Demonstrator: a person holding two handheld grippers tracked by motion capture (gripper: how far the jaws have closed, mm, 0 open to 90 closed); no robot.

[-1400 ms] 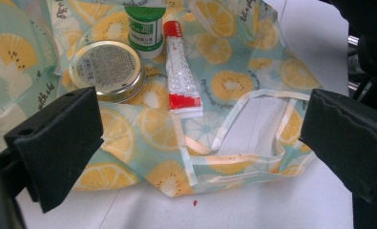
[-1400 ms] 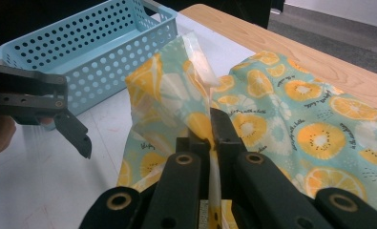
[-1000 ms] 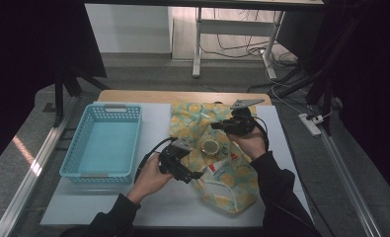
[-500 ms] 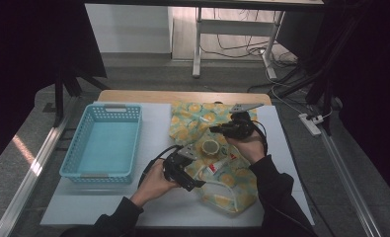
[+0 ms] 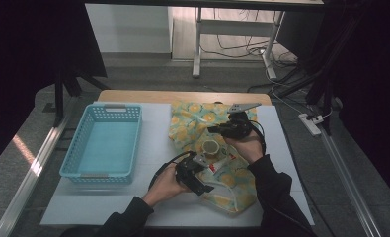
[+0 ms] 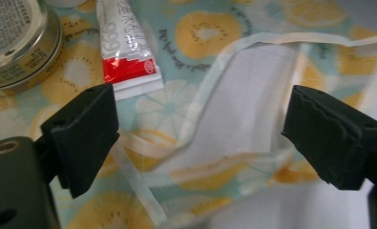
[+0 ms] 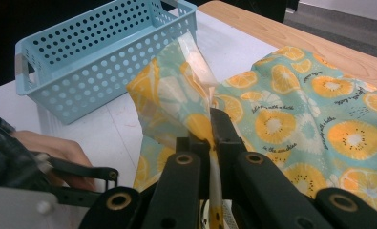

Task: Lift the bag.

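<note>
Bag (image 5: pixel 210 148) with the orange-slice print lies spread on the white table (image 5: pixel 148 207), just right of the blue basket (image 5: pixel 106 143). We take it as our landmark.

Right gripper (image 7: pixel 210 119) is pinched tight on a fold of the bag's edge, lifting it; that hand has not shifted over the last second.

Left gripper (image 6: pixel 200 138) has come down and toward the bag's near flap since a second ago, and its jaws have just been closing a little. They stand apart, with the open mouth's rim (image 6: pixel 253 47) between them, not yet pressed.

On the bag, near its middle, sit a round tin (image 6: pixel 14 43) and a red-and-white tube (image 6: pixel 129 52), both untouched.

We judge the left side is about to take the opposite edge, so the mouth can be held open for loading.
</note>
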